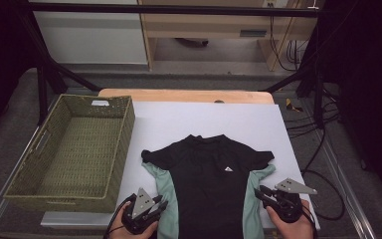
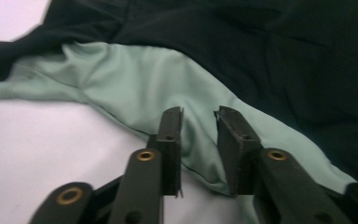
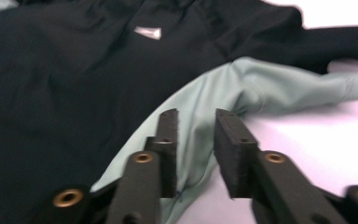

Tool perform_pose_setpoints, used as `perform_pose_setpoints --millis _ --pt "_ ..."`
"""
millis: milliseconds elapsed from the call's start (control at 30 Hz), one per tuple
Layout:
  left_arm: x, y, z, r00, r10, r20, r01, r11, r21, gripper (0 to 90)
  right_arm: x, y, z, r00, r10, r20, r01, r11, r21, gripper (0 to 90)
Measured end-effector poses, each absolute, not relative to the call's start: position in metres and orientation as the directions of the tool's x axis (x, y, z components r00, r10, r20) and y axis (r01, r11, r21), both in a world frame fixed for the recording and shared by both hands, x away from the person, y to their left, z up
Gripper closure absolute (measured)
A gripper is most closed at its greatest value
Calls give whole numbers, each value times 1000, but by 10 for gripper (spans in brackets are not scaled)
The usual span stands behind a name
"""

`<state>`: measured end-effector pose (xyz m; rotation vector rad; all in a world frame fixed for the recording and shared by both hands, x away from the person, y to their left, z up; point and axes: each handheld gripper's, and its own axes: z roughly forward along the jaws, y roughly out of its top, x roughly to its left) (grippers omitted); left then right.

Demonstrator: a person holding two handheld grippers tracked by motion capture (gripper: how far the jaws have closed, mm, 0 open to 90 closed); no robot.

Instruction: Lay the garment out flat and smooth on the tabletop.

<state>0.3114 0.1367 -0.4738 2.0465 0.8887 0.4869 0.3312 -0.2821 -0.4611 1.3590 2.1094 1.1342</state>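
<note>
Lying flat on the white table cover (image 1: 204, 119), the black short-sleeved shirt with pale green side panels (image 1: 206, 184) looks light, soft and floppy; both the left gripper (image 1: 155, 206) and right gripper (image 1: 261, 193) stand parted, clamping nothing, over its green side edges, probably the best holds.

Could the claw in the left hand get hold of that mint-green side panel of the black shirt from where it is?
Probably yes: the left claw stands open right over the mint-green side panel, with nothing between them.
</note>
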Motion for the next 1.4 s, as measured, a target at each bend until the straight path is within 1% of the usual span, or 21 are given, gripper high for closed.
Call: perform_pose_setpoints --millis 67,133,267,333,367,467,533,567,600,633,667,733,933,1133,1400 --pt "312 138 -474 663 748 29 410 -396 821 656 337 -284 -460 -439 895 83 566 203 799 654" --pt "312 139 -473 658 752 30 408 -390 826 642 346 -291 -458 -399 913 84 561 171 810 643" --pt "313 139 -474 656 754 26 408 -383 829 639 371 -313 -458 -307 948 87 569 110 815 633" --pt "313 138 -474 656 754 27 408 -385 828 639 387 -324 -460 -260 960 108 581 66 811 632" --pt "313 138 -474 657 753 27 408 -385 828 638 395 -329 -461 -250 960 124 585 48 809 624" --pt "314 138 -475 657 754 26 411 -386 826 637 410 -331 -467 -242 961 135 606 41 795 594" --pt "314 138 -475 656 754 24 411 -384 827 636 416 -330 -472 -235 962 137 634 45 772 598" --pt "314 138 -475 655 755 25 411 -383 827 635 416 -330 -475 -241 961 138 643 51 764 615" --pt "314 139 -475 656 754 26 410 -385 827 636 416 -330 -476 -248 959 139 646 57 761 667" --pt "314 138 -475 656 755 27 410 -386 827 635 414 -329 -476 -257 955 147 650 59 757 736" --pt "314 138 -475 655 755 28 409 -386 827 634 412 -329 -476 -265 954 144 650 66 757 767" --pt "314 138 -475 654 756 28 408 -384 828 634 409 -328 -475 -279 949 147 646 72 760 857" --pt "314 140 -473 649 760 32 408 -383 829 622 396 -321 -466 -265 958 109 628 86 774 874" --pt "315 140 -473 646 763 26 410 -375 832 607 374 -317 -454 -236 970 52 579 97 809 873" --pt "316 143 -472 639 769 21 415 -368 832 596 361 -316 -459 -188 981 43 608 82 790 872"
